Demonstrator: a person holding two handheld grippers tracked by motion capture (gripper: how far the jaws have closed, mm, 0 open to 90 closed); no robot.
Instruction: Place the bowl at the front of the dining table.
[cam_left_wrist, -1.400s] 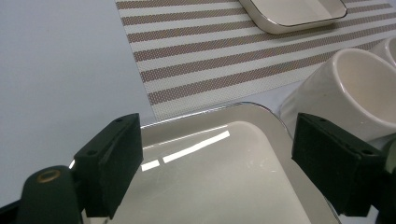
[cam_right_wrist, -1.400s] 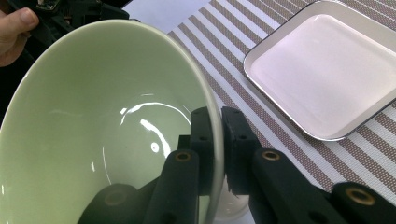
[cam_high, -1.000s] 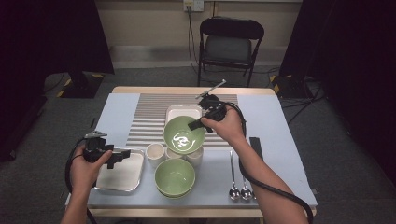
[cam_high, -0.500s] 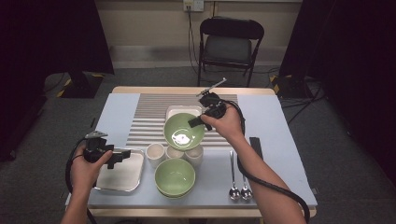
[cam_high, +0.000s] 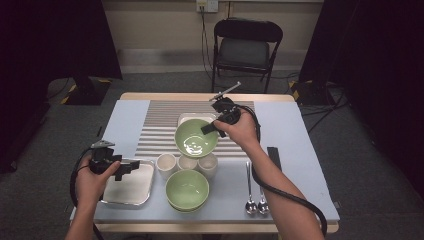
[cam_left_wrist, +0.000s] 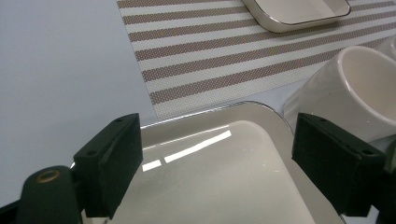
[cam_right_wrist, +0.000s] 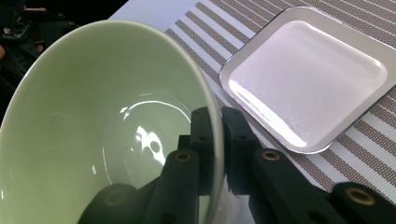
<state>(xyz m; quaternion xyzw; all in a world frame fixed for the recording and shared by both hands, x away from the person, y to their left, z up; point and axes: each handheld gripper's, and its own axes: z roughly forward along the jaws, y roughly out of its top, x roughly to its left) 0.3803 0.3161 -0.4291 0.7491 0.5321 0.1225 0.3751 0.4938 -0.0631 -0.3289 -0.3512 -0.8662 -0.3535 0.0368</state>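
The right gripper (cam_high: 212, 127) pinches the rim of a green bowl (cam_high: 196, 138), carried above the striped mat (cam_high: 160, 127). The thin edge-hold could let it slip onto the cups (cam_high: 186, 163) below. The left gripper (cam_high: 131, 165), jaws spread, hovers over a tray (cam_high: 131, 187).
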